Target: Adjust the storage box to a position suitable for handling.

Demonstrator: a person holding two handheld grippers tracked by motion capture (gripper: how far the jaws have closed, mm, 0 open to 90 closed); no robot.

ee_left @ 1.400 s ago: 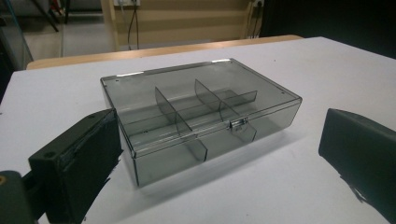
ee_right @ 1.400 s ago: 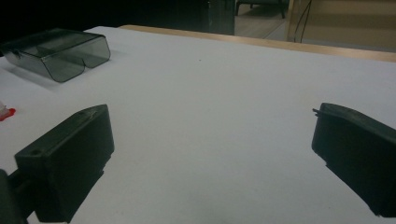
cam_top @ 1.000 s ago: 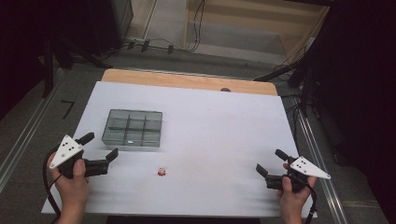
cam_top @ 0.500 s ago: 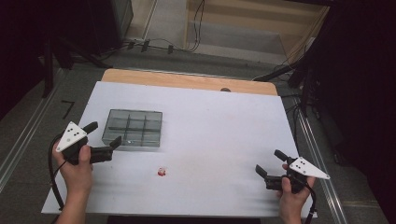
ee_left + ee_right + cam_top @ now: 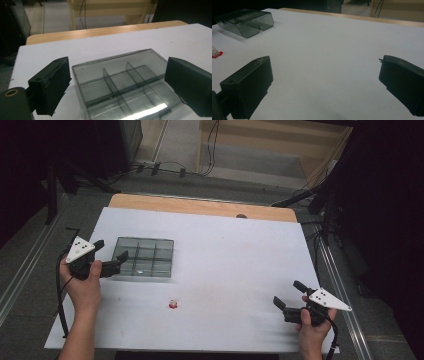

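Observation:
A smoky clear plastic box with several compartments lies on the white table, left of centre. My left gripper is at the box's left edge. In the left gripper view the box lies low between the two jaws of that gripper. The jaws have just been closing a little, still stand apart, and their pads are clear of the box walls. A small red and white piece lies nearer the front. My right gripper rests open at the front right with nothing between its jaws.
A wooden strip runs along the table's far edge. From the right gripper view the box and the red piece lie far off to its left. Cables and dark stands are on the floor behind the table.
My left gripper has moved away from the front edge and up to the box's left side, so the box end now lies between its jaws. The right gripper has stayed put.

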